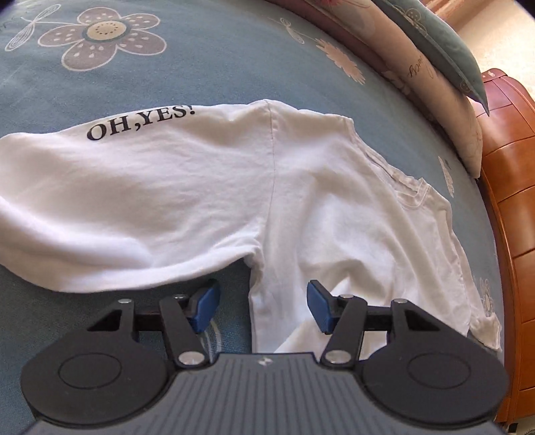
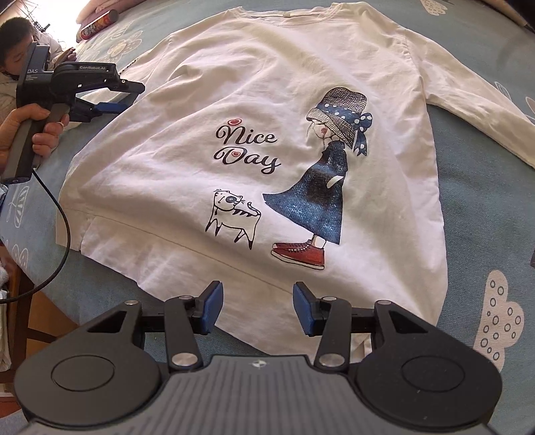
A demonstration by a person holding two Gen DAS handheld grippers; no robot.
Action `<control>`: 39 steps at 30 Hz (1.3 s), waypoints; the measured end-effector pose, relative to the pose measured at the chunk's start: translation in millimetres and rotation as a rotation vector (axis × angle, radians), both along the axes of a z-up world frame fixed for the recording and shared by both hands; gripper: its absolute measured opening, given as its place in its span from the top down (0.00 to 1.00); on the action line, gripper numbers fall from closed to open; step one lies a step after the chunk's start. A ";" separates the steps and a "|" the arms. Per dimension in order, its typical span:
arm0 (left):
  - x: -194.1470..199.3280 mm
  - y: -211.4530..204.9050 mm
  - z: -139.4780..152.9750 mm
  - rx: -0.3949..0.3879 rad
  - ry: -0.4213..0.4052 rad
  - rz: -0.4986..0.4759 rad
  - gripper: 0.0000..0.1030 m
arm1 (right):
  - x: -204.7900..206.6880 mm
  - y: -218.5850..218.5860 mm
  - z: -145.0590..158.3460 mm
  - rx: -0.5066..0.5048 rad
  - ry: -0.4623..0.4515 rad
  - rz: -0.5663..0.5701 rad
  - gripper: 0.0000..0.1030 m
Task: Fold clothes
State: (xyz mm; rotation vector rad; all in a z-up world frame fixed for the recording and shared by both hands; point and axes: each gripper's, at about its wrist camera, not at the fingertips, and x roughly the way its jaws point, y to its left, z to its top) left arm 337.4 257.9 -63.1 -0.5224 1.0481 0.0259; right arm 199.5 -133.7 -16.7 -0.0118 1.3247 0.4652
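Note:
A white long-sleeved shirt [image 2: 267, 100] lies spread face up on the blue flowered bed sheet [image 2: 481, 214], showing a "Nice Day" print, a girl and a cat. My right gripper [image 2: 257, 306] is open just over the bottom hem, nothing between its blue pads. In the left wrist view the shirt [image 1: 334, 207] shows its side seam, and a sleeve [image 1: 133, 187] printed "OH,YES!" stretches left. My left gripper [image 1: 264, 301] is open at the armpit edge, its pads either side of the seam. From the right wrist view, the left gripper [image 2: 122, 100] is held by a hand at the shirt's left side.
Pillows [image 1: 434, 67] lean at the head of the bed beside a wooden headboard [image 1: 508, 200]. A red can [image 2: 98, 20] lies on the far bed edge. A person [image 2: 16, 50] sits at the left, and a black cable [image 2: 65, 231] hangs from the left gripper's handle.

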 end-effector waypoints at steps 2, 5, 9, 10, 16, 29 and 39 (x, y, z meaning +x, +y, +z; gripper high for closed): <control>7.3 -2.4 4.2 0.057 -0.020 -0.005 0.63 | -0.3 0.4 -1.8 -0.005 0.004 -0.006 0.50; 18.2 -5.9 10.6 0.142 -0.050 -0.013 0.90 | -0.3 -0.6 -2.4 -0.010 0.010 -0.012 0.50; 33.4 -4.1 21.8 0.240 -0.087 -0.021 0.91 | 2.3 -4.3 -3.5 -0.015 0.012 -0.025 0.50; 38.9 -1.0 23.7 0.251 -0.089 -0.027 0.91 | 3.2 -5.4 -4.2 -0.016 0.012 -0.030 0.50; 50.0 -2.2 10.8 0.282 -0.001 -0.087 0.83 | 3.9 -4.5 -4.5 -0.015 0.004 -0.032 0.49; -96.7 -18.0 32.7 0.276 0.031 -0.256 0.45 | 1.7 15.6 6.2 -0.012 -0.064 0.108 0.48; -144.6 14.0 -1.6 -0.123 0.074 -0.074 0.47 | -4.5 32.2 5.5 -0.029 -0.058 0.160 0.47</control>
